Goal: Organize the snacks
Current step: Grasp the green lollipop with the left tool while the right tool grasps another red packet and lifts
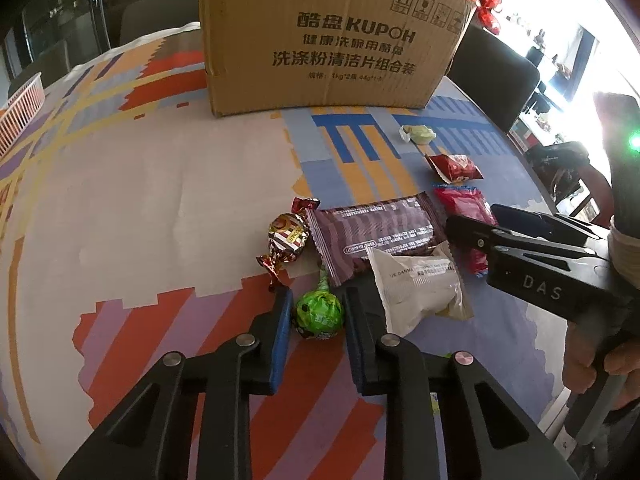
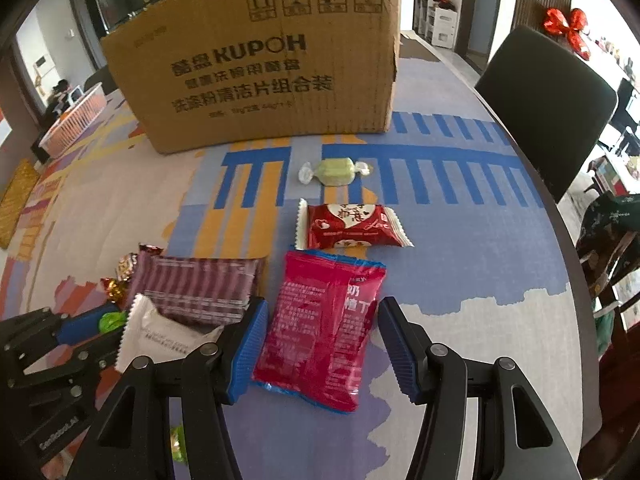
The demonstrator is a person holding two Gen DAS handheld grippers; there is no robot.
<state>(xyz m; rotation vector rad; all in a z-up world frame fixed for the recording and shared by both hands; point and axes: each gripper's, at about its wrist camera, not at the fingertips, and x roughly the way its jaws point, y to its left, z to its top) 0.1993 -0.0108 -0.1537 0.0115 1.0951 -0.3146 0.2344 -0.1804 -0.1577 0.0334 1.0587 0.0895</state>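
Note:
My left gripper [image 1: 316, 312] stands open around a green lollipop [image 1: 319, 314] lying on the table, a finger on each side. My right gripper [image 2: 320, 344] is open around a pink-red snack packet [image 2: 320, 328], which lies flat on the cloth; this gripper also shows in the left wrist view [image 1: 472, 224]. Beside them lie a purple-brown bar packet [image 1: 376, 232], a white packet [image 1: 420, 288], a round foil-wrapped candy [image 1: 288, 236], a red heart-print packet [image 2: 348, 226] and a pale green wrapped candy [image 2: 334, 171].
A big cardboard box [image 2: 272, 60] stands upright at the back of the table. A pink wire basket [image 2: 76, 120] sits at the far left. A dark chair [image 2: 548, 96] stands by the table's right edge. The patterned tablecloth [image 1: 140, 200] covers the table.

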